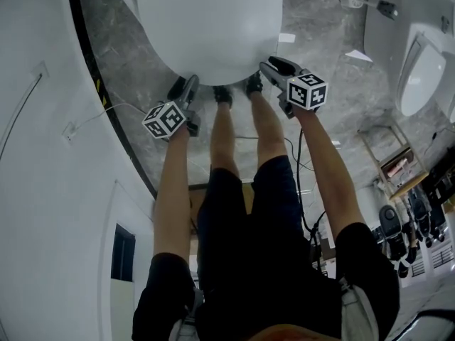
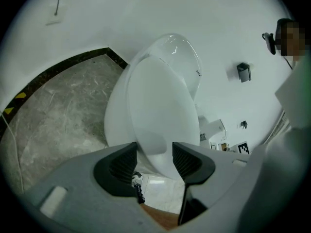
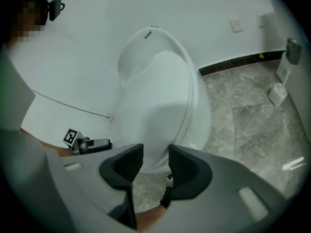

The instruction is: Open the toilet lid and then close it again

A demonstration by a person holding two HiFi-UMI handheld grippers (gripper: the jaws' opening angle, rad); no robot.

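Note:
The white toilet (image 1: 210,27) stands against the wall with its lid (image 2: 160,110) down and flat on the seat. My left gripper (image 1: 186,91) is at the left of the bowl's front rim and my right gripper (image 1: 274,68) is at the right of it. In the left gripper view the jaws (image 2: 154,160) stand apart, with the lid's front edge just beyond them and nothing pressed between the pads. In the right gripper view the jaws (image 3: 155,163) show a narrower gap and hold nothing, and the lid (image 3: 155,106) lies ahead.
The person's legs and shoes (image 1: 234,94) stand close to the bowl's front. A white curved wall (image 1: 50,190) with dark skirting runs on the left. Another white fixture (image 1: 419,69) hangs at the right. A small white object (image 3: 278,93) sits on the grey marble floor.

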